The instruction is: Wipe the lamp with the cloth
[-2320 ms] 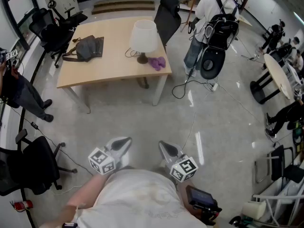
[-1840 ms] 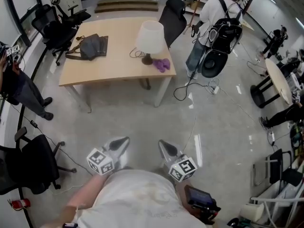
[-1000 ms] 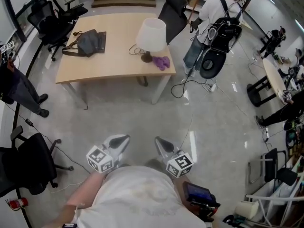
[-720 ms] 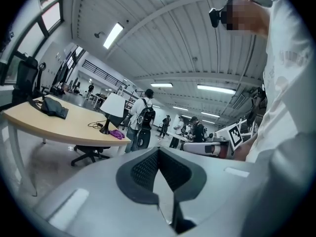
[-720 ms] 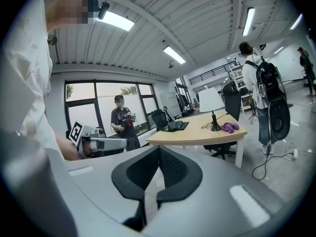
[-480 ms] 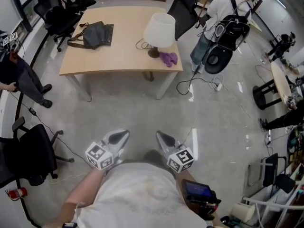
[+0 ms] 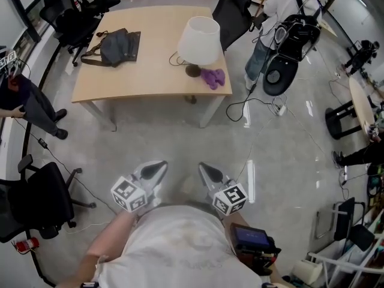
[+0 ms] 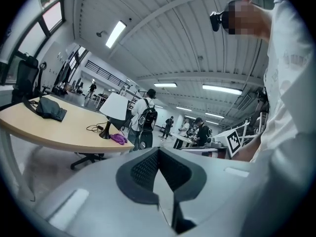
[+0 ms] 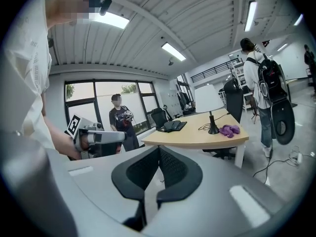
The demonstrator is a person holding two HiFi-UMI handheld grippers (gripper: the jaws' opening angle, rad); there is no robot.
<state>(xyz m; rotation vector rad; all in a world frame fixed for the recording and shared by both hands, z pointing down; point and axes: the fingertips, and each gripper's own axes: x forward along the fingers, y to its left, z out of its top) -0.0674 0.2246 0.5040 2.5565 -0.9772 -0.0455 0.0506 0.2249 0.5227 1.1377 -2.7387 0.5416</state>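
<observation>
A lamp (image 7: pixel 200 39) with a white shade stands on the wooden table (image 7: pixel 138 71) near its right end. A purple cloth (image 7: pixel 213 77) lies crumpled beside the lamp's base. My left gripper (image 7: pixel 157 168) and right gripper (image 7: pixel 206 170) are held side by side close to the body, over the floor and well short of the table. Both are shut with nothing between the pads. The lamp (image 8: pixel 114 113) and cloth (image 8: pixel 118 138) show far off past the left gripper (image 8: pixel 159 154). The right gripper (image 9: pixel 159 152) also faces the lamp (image 9: pixel 208 100) and cloth (image 9: pixel 229 130).
A grey bag (image 7: pixel 114 45) lies on the table's left part. A person with a backpack (image 7: pixel 288 29) stands right of the table beside a black chair (image 7: pixel 235 8). Cables (image 7: pixel 252 110) trail on the floor. Another person (image 7: pixel 24 107) and office chairs (image 7: pixel 36 203) stand at the left.
Both grippers have moved a little forward toward the table with the person carrying them. Their jaws stay shut and empty.
</observation>
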